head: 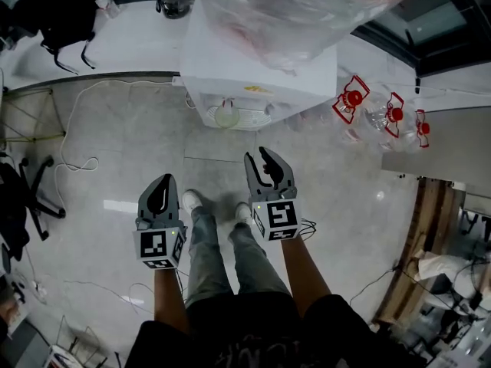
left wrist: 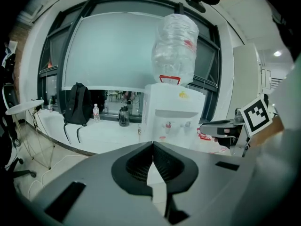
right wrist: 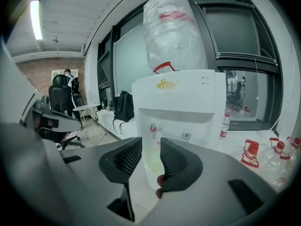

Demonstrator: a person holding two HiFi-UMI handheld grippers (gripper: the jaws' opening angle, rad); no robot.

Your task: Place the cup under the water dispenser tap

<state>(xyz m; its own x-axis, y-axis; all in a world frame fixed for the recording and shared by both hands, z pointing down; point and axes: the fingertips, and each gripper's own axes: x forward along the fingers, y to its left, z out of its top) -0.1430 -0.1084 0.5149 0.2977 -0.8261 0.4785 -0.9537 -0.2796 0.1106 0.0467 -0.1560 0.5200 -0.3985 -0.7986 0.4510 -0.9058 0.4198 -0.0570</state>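
A white water dispenser (head: 261, 83) stands ahead of me against the window ledge. A pale yellow-green cup (head: 225, 114) sits on its drip tray, in the recess below the left, red tap (right wrist: 153, 128). In the right gripper view the cup (right wrist: 151, 161) shows through the gap between the jaws, well beyond them. My right gripper (head: 258, 155) (right wrist: 150, 140) hangs in the air short of the dispenser, open by a narrow gap and holding nothing. To its left and further back, my left gripper (head: 164, 178) (left wrist: 153, 144) is shut and empty.
A large plastic-wrapped jug (head: 291, 6) tops the dispenser. Empty bottles with red handles (head: 353, 102) lie on the floor to its right. A backpack (left wrist: 77, 109) and small bottles (left wrist: 96, 112) sit on the ledge at left. A cable (head: 73, 163) and an office chair (head: 23, 198) are at left.
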